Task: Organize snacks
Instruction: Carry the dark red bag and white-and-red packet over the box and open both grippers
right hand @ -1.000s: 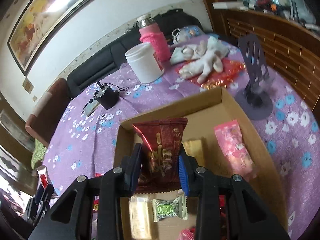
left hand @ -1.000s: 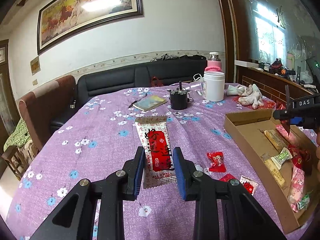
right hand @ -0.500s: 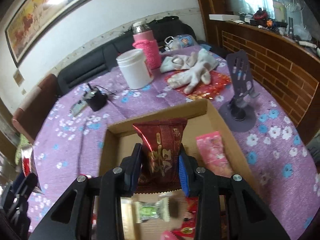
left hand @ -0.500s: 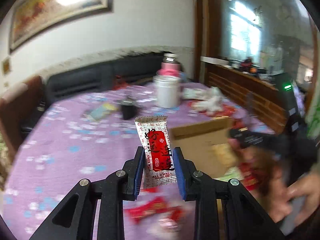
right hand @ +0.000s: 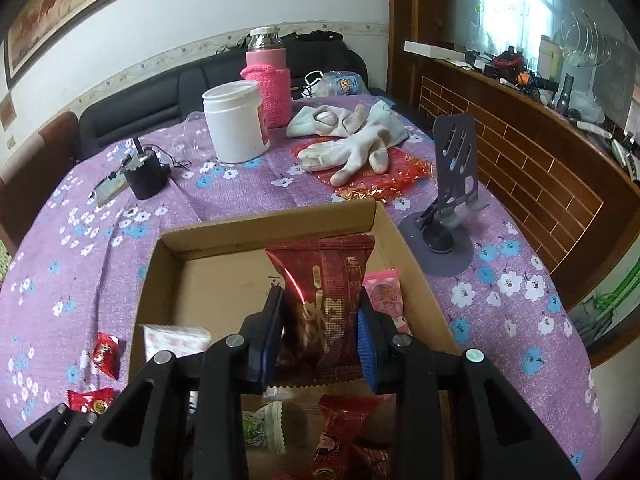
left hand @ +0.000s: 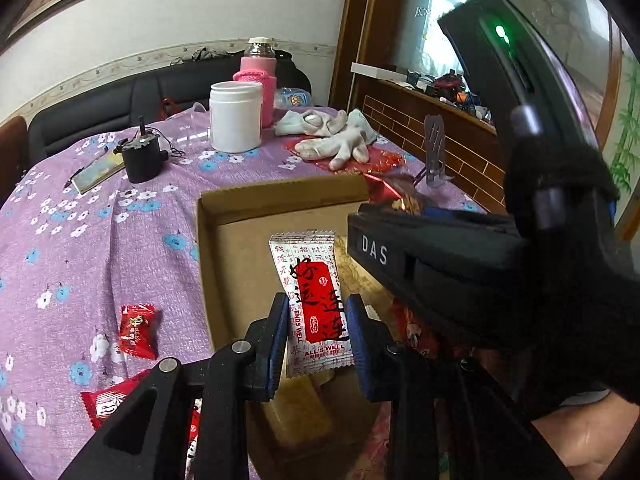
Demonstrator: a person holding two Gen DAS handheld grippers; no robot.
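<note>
The left gripper (left hand: 317, 343) has its fingers closed on a white and red snack packet (left hand: 316, 304), held upright above the cardboard box (left hand: 280, 196). The right gripper (right hand: 319, 340) has its fingers closed on a dark red snack packet (right hand: 326, 300), also over the box. Inside the box lie a pink packet (right hand: 386, 292) and a green candy (right hand: 260, 428). Small red candies (left hand: 137, 331) lie on the worktop (left hand: 80, 248), just beside the box.

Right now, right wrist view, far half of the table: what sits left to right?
Black round holder → white plastic jar → pink knit-sleeved flask → pale rubber gloves → dark slotted phone stand.
</note>
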